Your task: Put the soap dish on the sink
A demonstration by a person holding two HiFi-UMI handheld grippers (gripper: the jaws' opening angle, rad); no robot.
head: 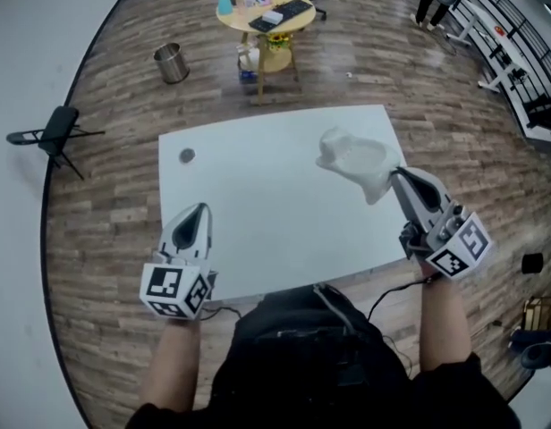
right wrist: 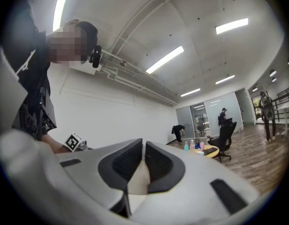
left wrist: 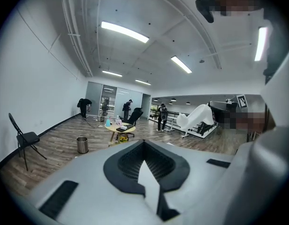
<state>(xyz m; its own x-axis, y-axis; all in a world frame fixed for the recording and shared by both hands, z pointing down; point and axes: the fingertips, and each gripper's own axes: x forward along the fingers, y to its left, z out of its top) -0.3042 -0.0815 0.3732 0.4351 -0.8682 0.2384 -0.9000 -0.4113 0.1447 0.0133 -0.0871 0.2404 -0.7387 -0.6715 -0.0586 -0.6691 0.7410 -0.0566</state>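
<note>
A white, irregular soap dish [head: 354,157] hangs over the right side of the white table [head: 258,213], and my right gripper [head: 396,177] is shut on its near edge. In the right gripper view a pale strip of the dish [right wrist: 137,182] shows between the nearly closed jaws of the gripper [right wrist: 143,144]. The left gripper view shows the dish [left wrist: 197,117] held up at the right. My left gripper [head: 201,209] is over the table's front left, shut with nothing in it; its jaws meet at the tip [left wrist: 144,143]. No sink is in view.
A small grey disc [head: 186,155] lies on the table's far left. Beyond the table stand a round yellow table [head: 267,12] with bottles and a keyboard, a metal bin [head: 171,63] and a black folding chair [head: 52,132]. People stand far off in the room.
</note>
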